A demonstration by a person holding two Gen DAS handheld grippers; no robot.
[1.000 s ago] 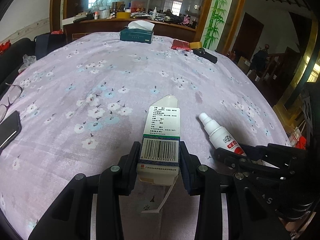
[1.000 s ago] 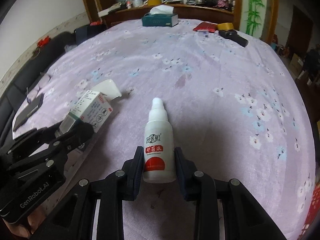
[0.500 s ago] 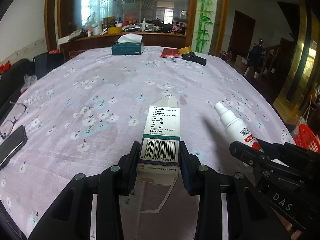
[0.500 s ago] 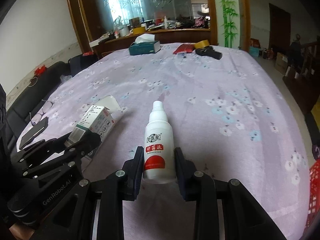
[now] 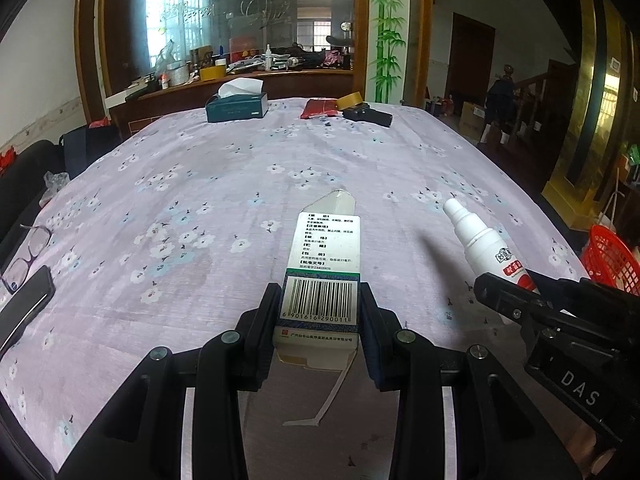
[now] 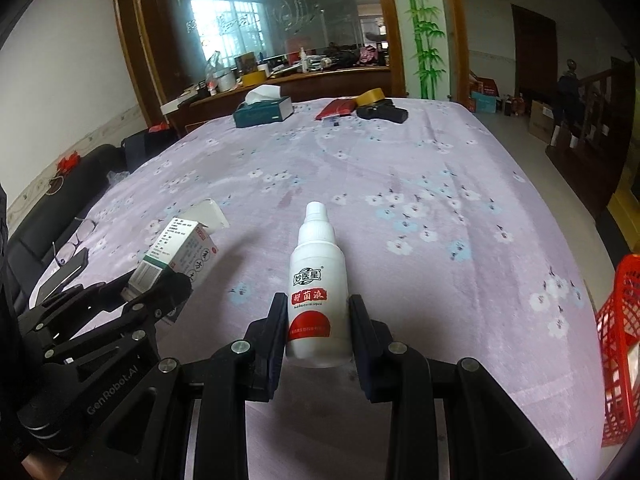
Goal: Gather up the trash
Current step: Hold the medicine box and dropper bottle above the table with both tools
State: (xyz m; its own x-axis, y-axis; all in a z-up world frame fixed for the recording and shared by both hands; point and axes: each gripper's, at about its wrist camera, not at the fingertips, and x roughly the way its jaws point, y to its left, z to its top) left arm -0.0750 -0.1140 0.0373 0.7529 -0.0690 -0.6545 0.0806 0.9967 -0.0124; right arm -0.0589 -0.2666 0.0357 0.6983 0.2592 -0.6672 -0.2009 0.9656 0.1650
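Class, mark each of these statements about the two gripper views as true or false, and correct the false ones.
1. The left gripper is shut on the small carton. True.
2. The right gripper is open and holds nothing. False: it is shut on the white spray bottle.
3. A red mesh basket shows at the right edge of the table. True.
4. The tissue box lies beside the carton at the near end. False: it sits at the far end of the flowered tablecloth.
5. The carton's far flap is closed. False: the flap stands open.
6. A pair of glasses lies at the table's left edge. True.
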